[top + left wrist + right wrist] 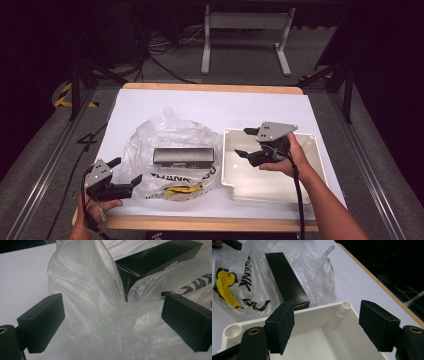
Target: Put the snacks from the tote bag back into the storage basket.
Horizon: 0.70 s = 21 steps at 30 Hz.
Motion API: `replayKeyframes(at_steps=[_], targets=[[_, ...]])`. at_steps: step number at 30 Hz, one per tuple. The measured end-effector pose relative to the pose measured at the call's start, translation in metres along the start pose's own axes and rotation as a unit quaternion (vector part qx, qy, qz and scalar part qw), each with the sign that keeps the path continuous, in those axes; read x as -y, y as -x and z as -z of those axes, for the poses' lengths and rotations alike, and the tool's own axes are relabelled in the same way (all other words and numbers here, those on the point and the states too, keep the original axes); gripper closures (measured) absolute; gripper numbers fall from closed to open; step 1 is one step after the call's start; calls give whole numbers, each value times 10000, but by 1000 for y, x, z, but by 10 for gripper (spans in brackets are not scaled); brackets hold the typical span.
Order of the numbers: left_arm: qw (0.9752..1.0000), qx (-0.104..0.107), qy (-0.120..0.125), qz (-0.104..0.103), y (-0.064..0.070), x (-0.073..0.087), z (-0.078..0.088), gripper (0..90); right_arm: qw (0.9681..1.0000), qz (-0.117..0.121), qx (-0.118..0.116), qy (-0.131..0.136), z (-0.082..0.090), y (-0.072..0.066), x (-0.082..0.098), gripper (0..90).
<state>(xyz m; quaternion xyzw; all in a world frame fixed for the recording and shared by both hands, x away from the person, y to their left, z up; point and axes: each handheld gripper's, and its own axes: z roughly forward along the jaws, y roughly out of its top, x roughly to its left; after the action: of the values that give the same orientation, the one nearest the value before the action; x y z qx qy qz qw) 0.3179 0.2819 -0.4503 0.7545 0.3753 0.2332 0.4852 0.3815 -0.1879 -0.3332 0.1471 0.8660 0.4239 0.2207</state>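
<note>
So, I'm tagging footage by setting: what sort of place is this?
Probably a lab or recording studio: dark curtained surroundings, loose cables on the grey carpet, and a white-topped wooden-edged table on floor rails.

Bright table [150,107], dark surroundings; near jaws look perhaps slightly soft-focused.

- You are looking at one clear plastic bag [170,145], lying crumpled on the surface [150,107] and printed with black letters and a yellow mark.
- You are seeing one black box [183,156], lying at the bag.
- You are seeing one white tray [240,187], sitting to the right of the bag.
- You are holding two grippers, the left gripper [125,172] and the right gripper [246,142], each showing two black jaws standing apart.
</note>
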Motion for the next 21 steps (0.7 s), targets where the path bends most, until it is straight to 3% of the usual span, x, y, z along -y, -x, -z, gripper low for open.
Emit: replayKeyframes(at_steps=[7, 13, 18, 21], targets=[[10000, -7, 3, 36, 0, 1, 3, 57, 9996, 114, -254, -95, -20, 5, -16, 302], [10000, -23, 24, 55, 1, 2, 6, 57, 9974, 321, -585, -276, -45, 5, -31, 321], [10000, -29, 15, 47, 1, 3, 7, 58, 9941, 489, -799, -547, -63, 2, -38, 336], [10000, -37, 9, 62, 1, 3, 7, 58, 9891, 668, -1040, -802, -80, -4, -44, 345]])
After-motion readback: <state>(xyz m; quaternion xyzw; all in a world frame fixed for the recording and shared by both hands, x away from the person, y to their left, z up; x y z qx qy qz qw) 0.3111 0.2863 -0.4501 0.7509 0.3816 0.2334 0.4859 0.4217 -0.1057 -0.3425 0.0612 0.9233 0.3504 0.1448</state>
